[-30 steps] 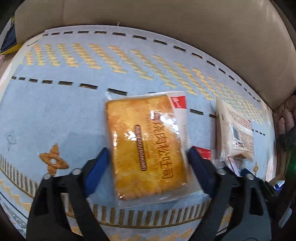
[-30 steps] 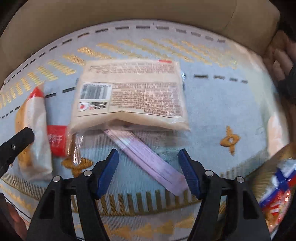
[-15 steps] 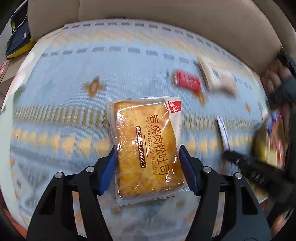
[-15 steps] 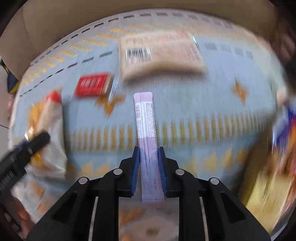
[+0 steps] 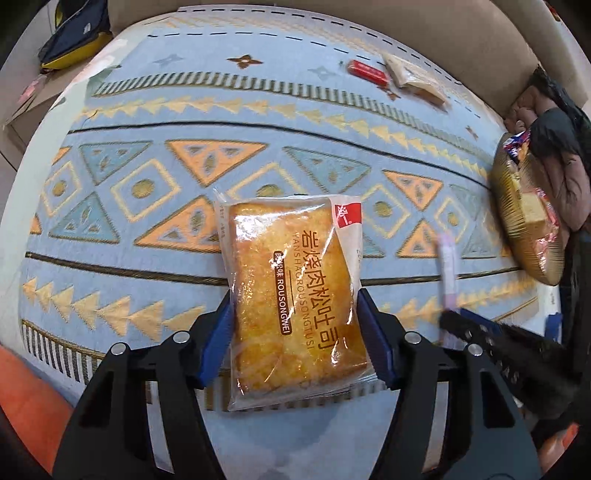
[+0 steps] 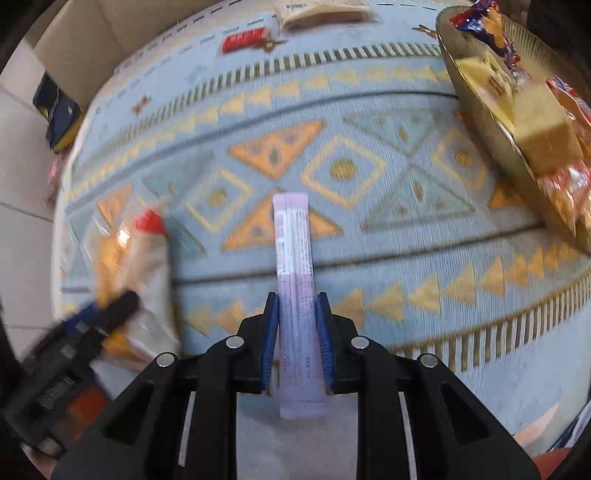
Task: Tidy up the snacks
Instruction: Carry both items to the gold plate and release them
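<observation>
The patterned blue rug point(image 5: 155, 236) fills both views, and the snacks are being gathered across it, so it carries everything here. At its right edge sits the gold tray point(image 6: 476, 88), the only container in sight; it already holds several wrapped snacks, among them a pale cake block point(image 6: 546, 144) and a red-and-blue wrapper point(image 6: 487, 26).

The coming move, as I judge it, is a carry to that tray. It lies to the right of both pairs of fingers, and the right gripper point(image 6: 297, 343) is the nearer one.

The left gripper point(image 5: 295, 339) has its fingers set fairly wide, pressed on the two long edges of the bread packet point(image 5: 291, 291). The packet's long axis runs forward along the fingers, and it hangs above the rug.

The right gripper's fingers stand narrow, clamped on the purple stick sachet point(image 6: 297, 288), which also points straight ahead, lifted off the rug.

Far back on the rug, well apart from the tray, lie a beige packet point(image 5: 413, 77) and a small red packet point(image 5: 367, 72), just beside each other and still to be collected.
</observation>
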Action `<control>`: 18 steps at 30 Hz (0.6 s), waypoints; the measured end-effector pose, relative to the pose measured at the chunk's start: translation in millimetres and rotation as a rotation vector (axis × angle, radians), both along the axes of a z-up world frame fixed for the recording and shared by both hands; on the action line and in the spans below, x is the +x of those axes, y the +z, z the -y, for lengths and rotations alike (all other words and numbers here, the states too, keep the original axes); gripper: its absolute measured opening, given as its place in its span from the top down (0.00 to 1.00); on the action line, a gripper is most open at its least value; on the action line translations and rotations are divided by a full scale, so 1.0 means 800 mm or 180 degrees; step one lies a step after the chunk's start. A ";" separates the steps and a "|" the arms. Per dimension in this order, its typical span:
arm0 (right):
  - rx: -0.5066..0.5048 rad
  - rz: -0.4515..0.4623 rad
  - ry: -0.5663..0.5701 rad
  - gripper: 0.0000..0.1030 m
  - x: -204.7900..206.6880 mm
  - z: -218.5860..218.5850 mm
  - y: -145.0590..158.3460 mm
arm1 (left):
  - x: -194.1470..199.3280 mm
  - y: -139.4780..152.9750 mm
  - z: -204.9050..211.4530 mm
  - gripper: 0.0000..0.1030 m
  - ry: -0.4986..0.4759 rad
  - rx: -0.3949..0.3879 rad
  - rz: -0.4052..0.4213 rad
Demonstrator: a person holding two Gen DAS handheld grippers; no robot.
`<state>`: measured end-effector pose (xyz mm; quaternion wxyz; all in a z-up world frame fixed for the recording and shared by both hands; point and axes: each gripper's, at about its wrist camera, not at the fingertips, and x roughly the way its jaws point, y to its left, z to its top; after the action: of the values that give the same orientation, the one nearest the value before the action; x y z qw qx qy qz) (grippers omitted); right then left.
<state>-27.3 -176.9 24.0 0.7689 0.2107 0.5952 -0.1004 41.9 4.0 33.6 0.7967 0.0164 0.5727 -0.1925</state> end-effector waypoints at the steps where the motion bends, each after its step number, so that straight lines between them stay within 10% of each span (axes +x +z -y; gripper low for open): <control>1: -0.0026 0.0006 0.0029 0.78 -0.005 -0.004 -0.009 | 0.000 -0.004 -0.006 0.38 0.0019 0.0019 -0.0002; 13: -0.0583 0.0199 0.0346 0.80 -0.024 -0.035 -0.013 | 0.001 0.000 0.003 0.39 0.0023 0.0022 0.0160; 18: -0.0227 0.0444 0.0239 0.82 -0.034 -0.022 0.014 | -0.021 0.042 0.018 0.40 -0.0151 -0.0067 0.0390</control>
<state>-54.6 -159.2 35.4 0.8187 0.1672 0.5438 -0.0776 24.9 -10.0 67.1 0.8256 0.0334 0.5202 -0.2159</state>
